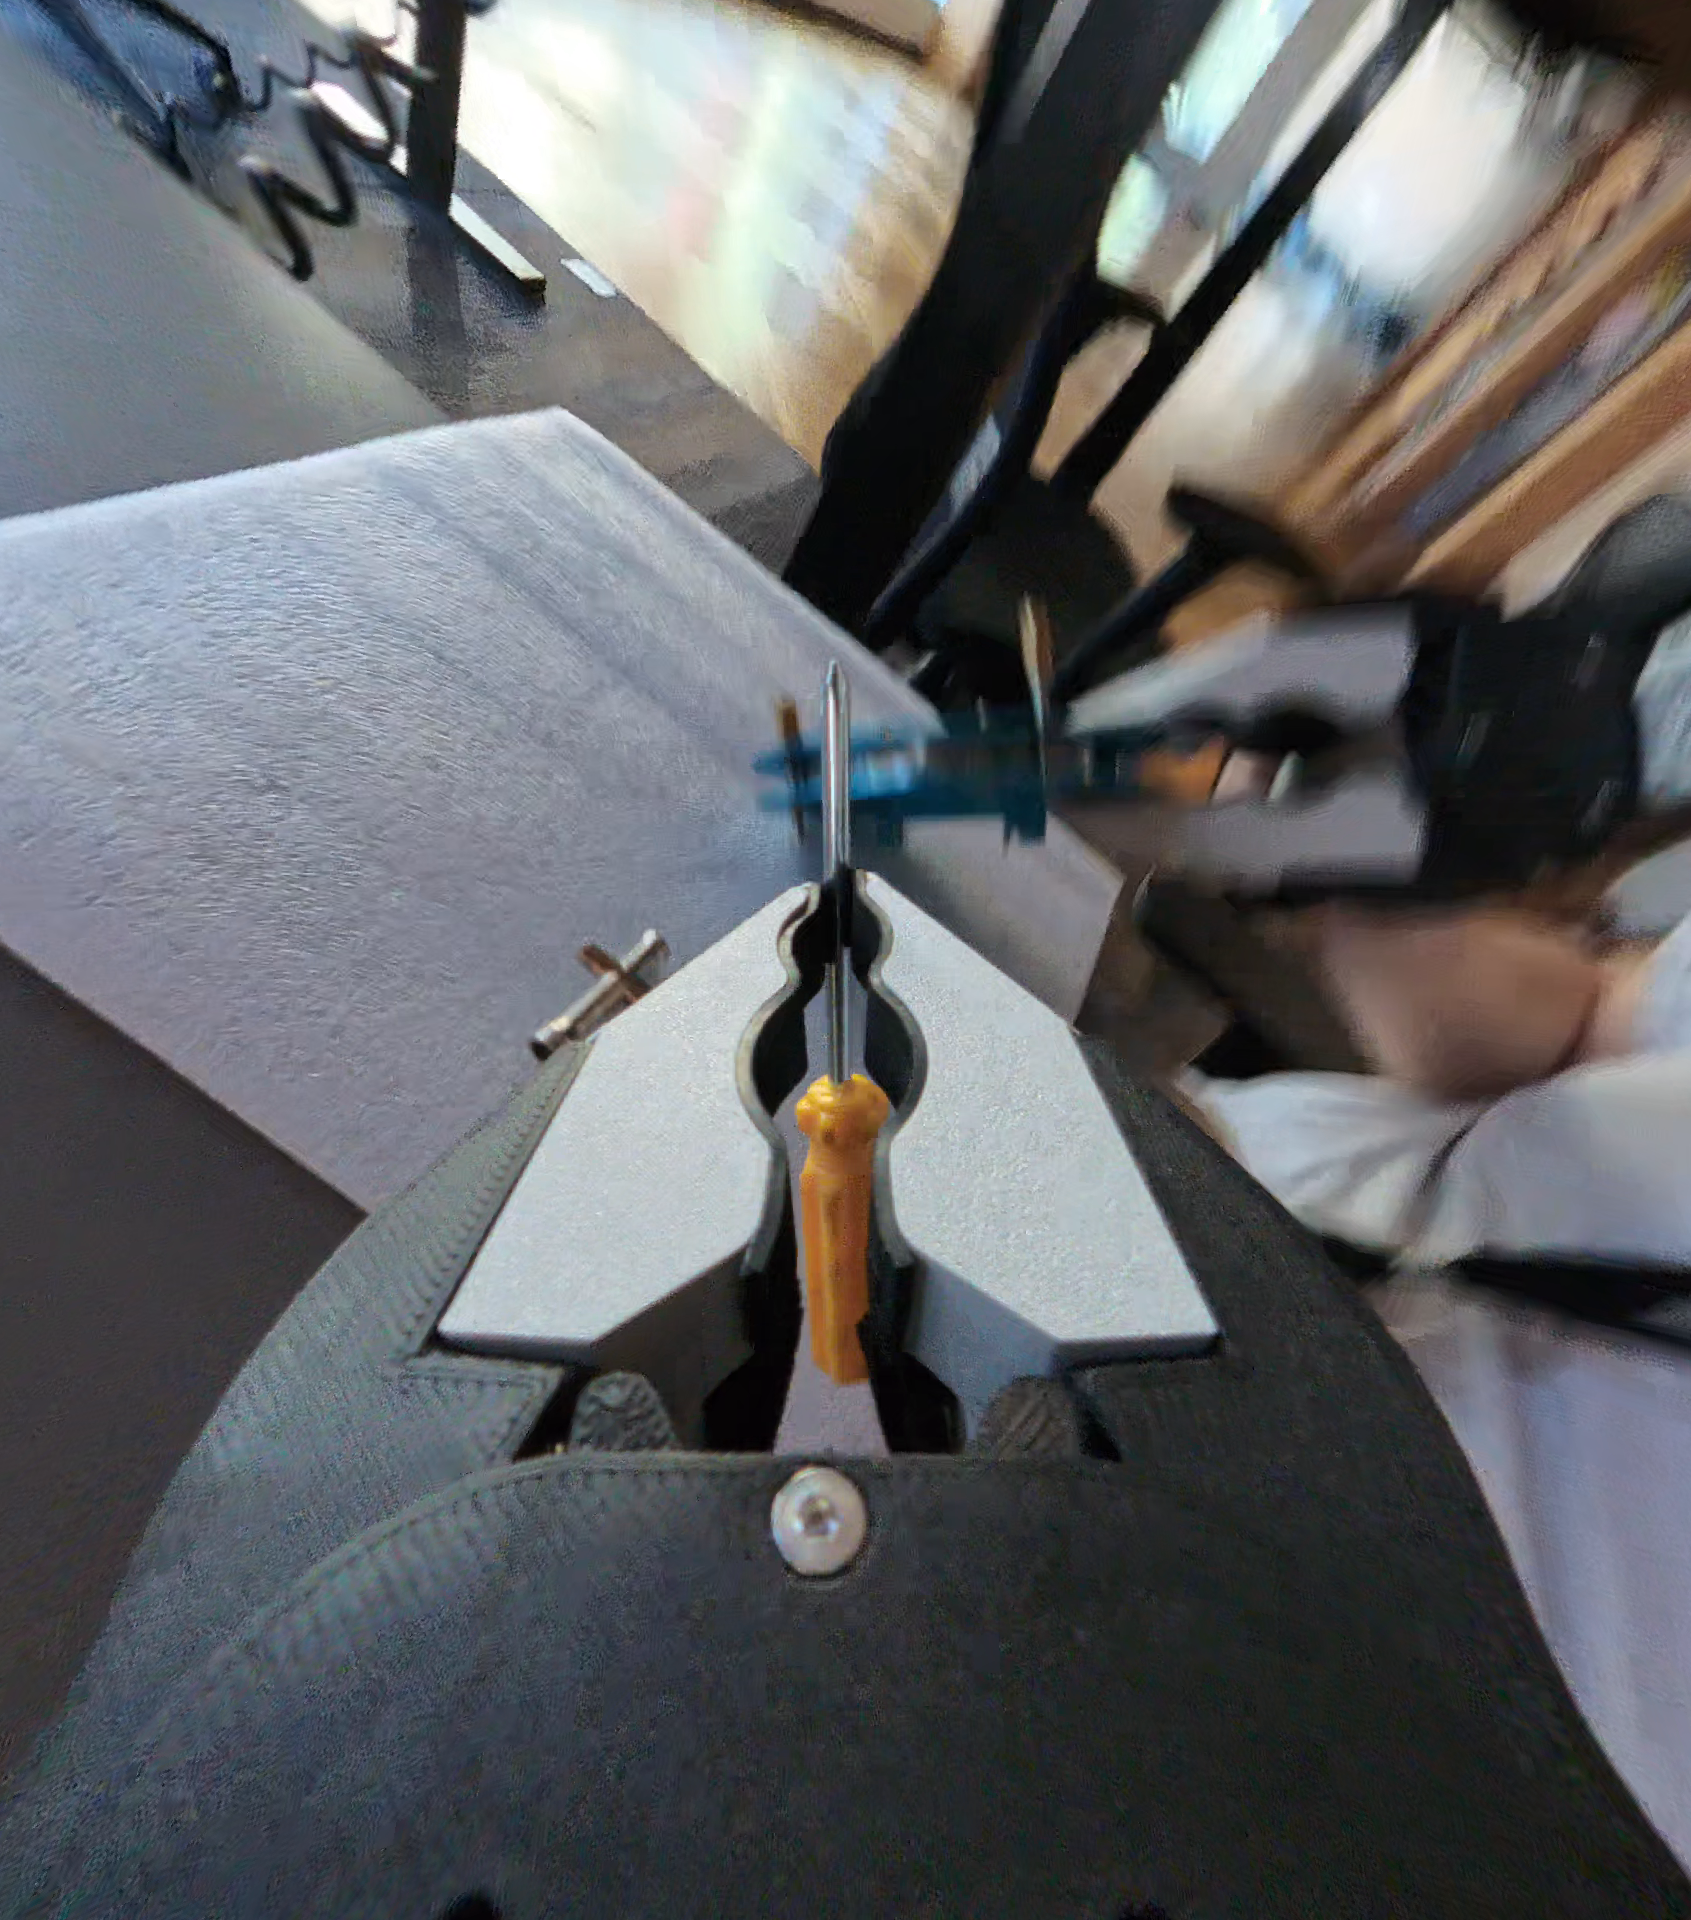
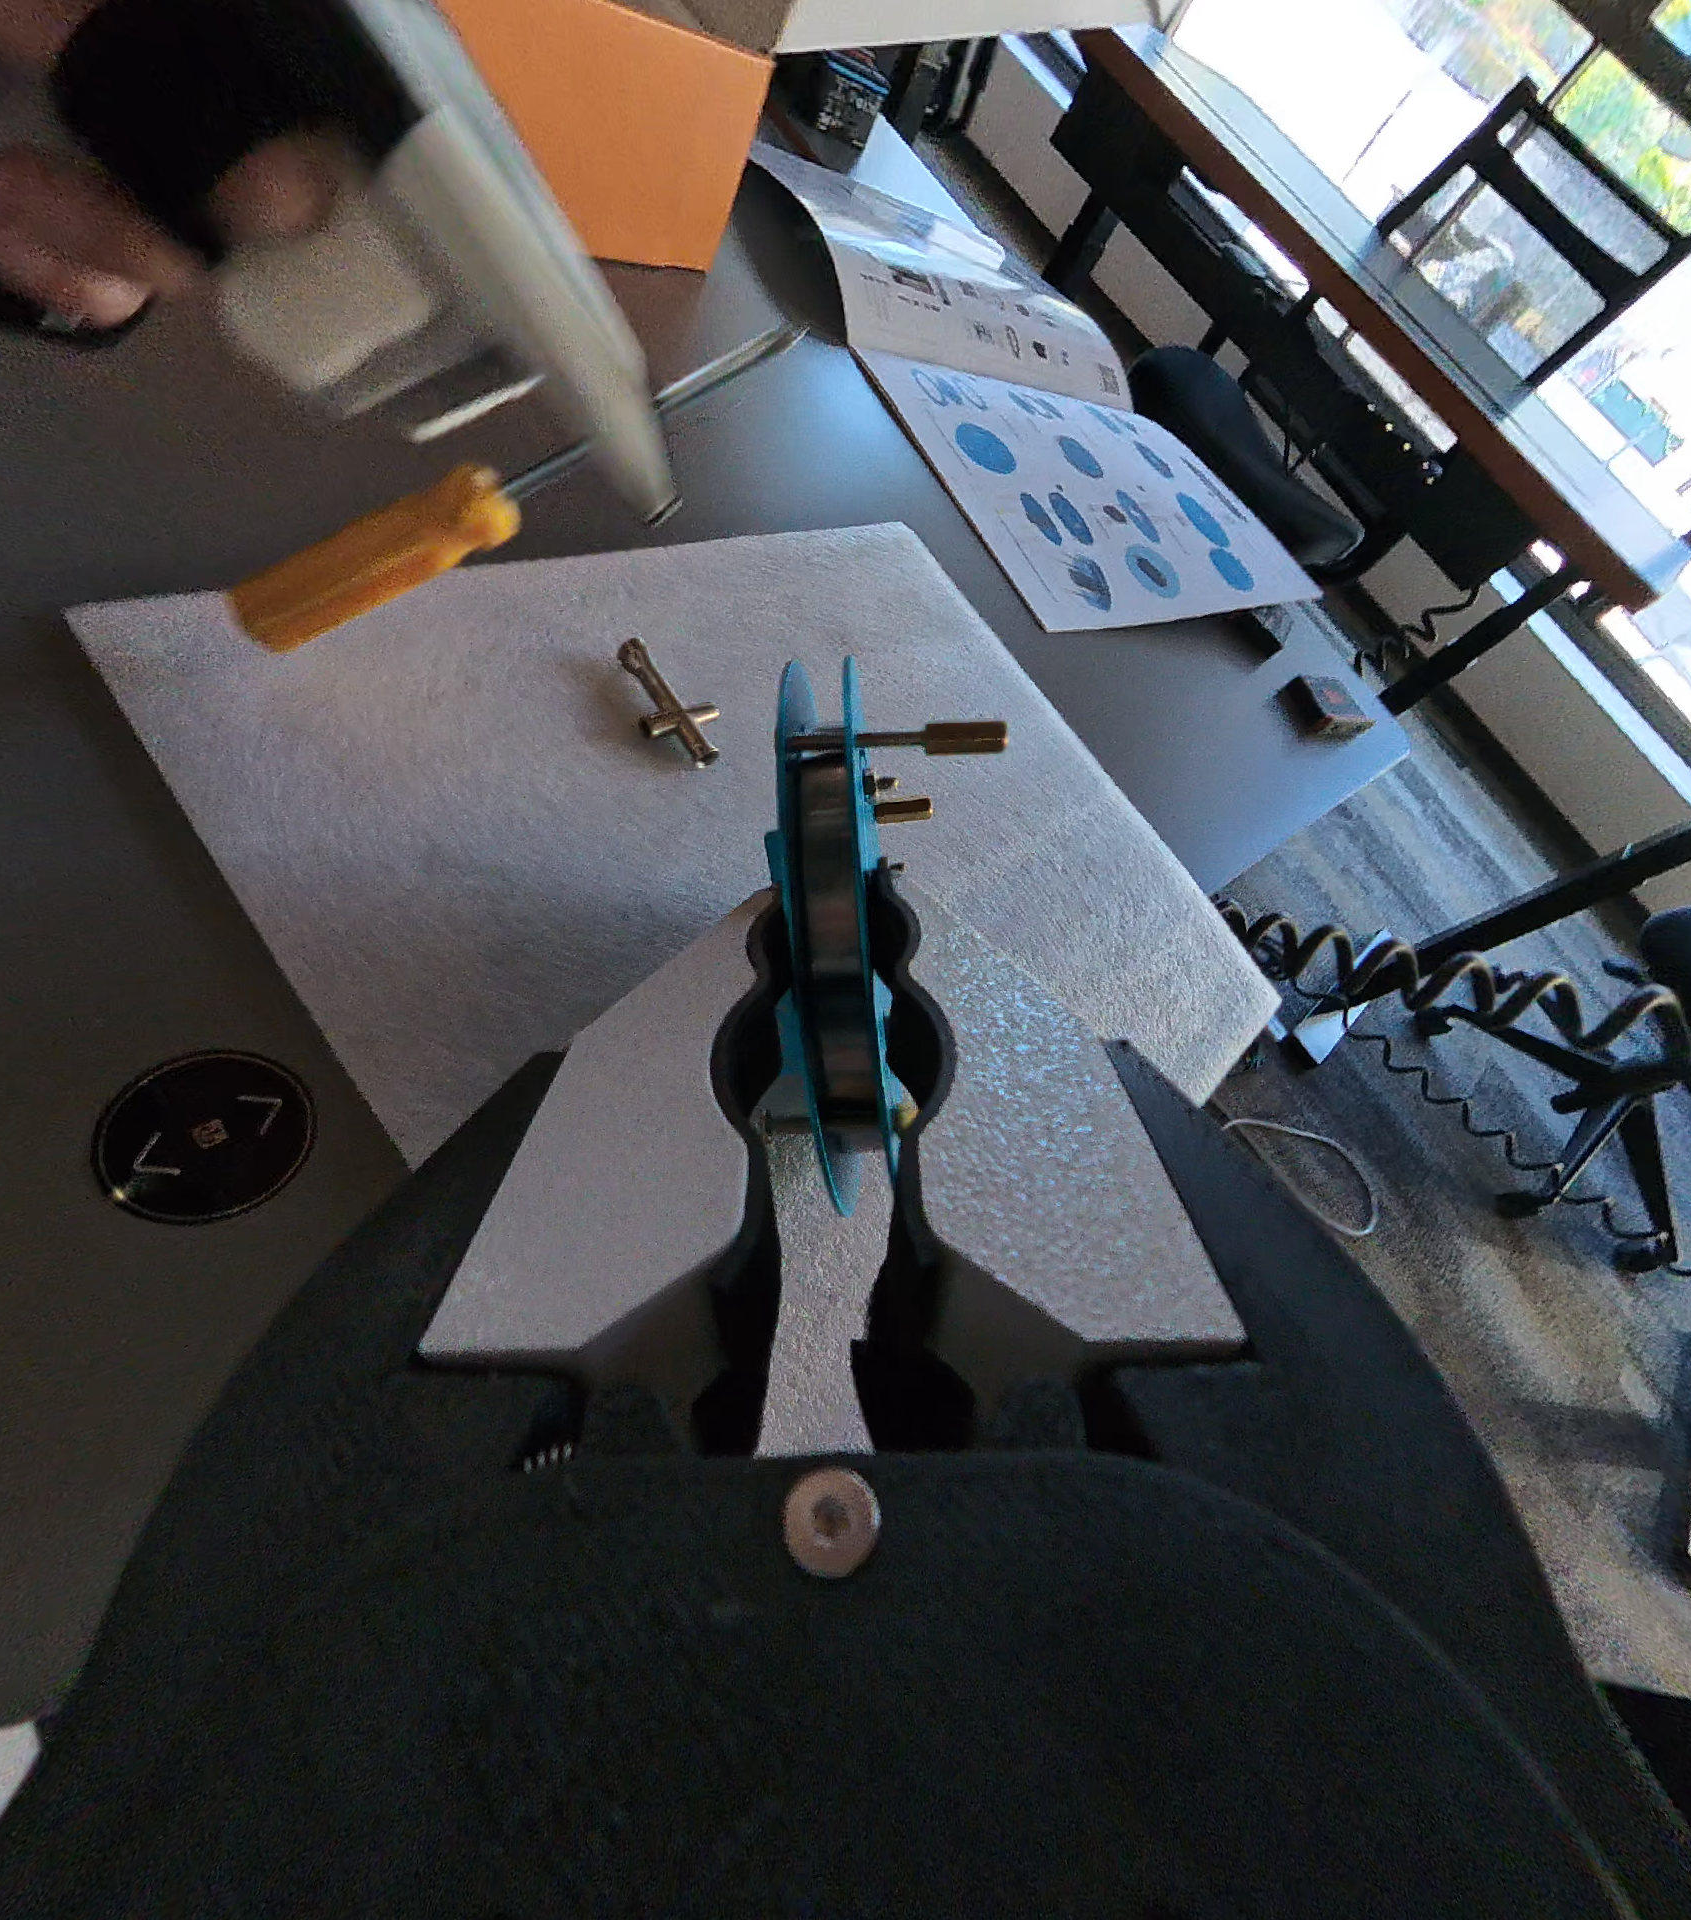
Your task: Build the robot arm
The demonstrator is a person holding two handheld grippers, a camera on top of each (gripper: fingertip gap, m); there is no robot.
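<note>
We clamp the left gripper (image 1: 836, 914) on a yellow-handled screwdriver (image 1: 833, 1195) and the right gripper (image 2: 833, 904) on a blue disc assembly (image 2: 825, 935); held only by its thin shaft, the screwdriver may slip.

Blue disc assembly (image 1: 908, 774): motion-blurred in left wrist view. Left tool (image 2: 649, 499): smeared in right wrist view; booklet (image 2: 1059, 457) print illegible.

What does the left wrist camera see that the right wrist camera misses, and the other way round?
Only the left wrist view shows the left gripper close up, shut on the screwdriver, and a white sleeve.

Only the right wrist view shows the open booklet, orange box, round black disc in the table, and the right gripper shut on the blue assembly.

Both show the screwdriver, blue assembly, foam mat and cross-shaped metal tool.
</note>
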